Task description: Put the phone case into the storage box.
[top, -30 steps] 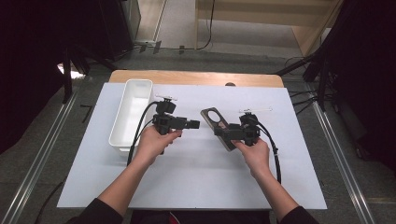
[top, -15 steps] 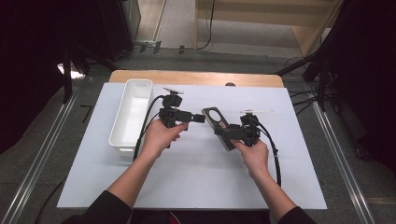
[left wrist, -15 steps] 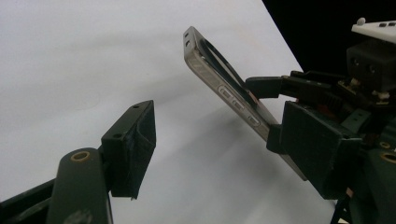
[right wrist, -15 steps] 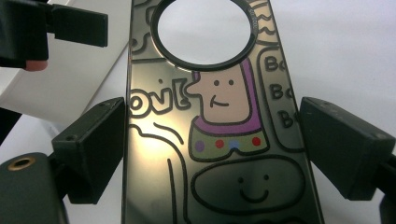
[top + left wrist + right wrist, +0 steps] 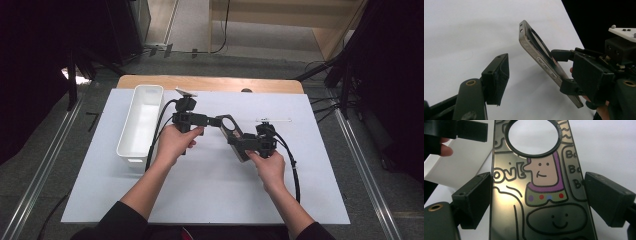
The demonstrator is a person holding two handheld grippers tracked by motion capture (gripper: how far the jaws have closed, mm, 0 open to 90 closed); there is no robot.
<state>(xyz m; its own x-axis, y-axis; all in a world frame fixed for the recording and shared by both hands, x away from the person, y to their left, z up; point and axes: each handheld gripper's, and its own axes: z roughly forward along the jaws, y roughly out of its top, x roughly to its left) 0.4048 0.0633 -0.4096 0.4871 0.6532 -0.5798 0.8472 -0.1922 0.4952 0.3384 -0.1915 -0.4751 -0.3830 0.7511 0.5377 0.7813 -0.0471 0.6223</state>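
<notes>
A dark phone case (image 5: 231, 131) with a round ring opening and a cartoon drawing (image 5: 506, 202) is lifted over the white mat. My right gripper (image 5: 250, 143) is shut on its two long edges, one jaw pressing each side (image 5: 537, 195). My left gripper (image 5: 215, 121) points right, with its tips beside the ring end of the case. Its jaws have just been closing a little, and they stand open (image 5: 541, 67). The case (image 5: 534, 50) shows edge-on in the gap ahead of them, and no pad touches it.
A long white tray (image 5: 142, 117) lies at the left of the mat, close to my left hand, and also appears beside the case (image 5: 454, 165). A thin clear strip (image 5: 274, 120) lies behind my right gripper. The wooden table edge (image 5: 210, 82) runs along the back.
My left gripper has moved right and slightly away from me, bringing its tips up to the ring end of the case. The right hand and the case have stayed put.
</notes>
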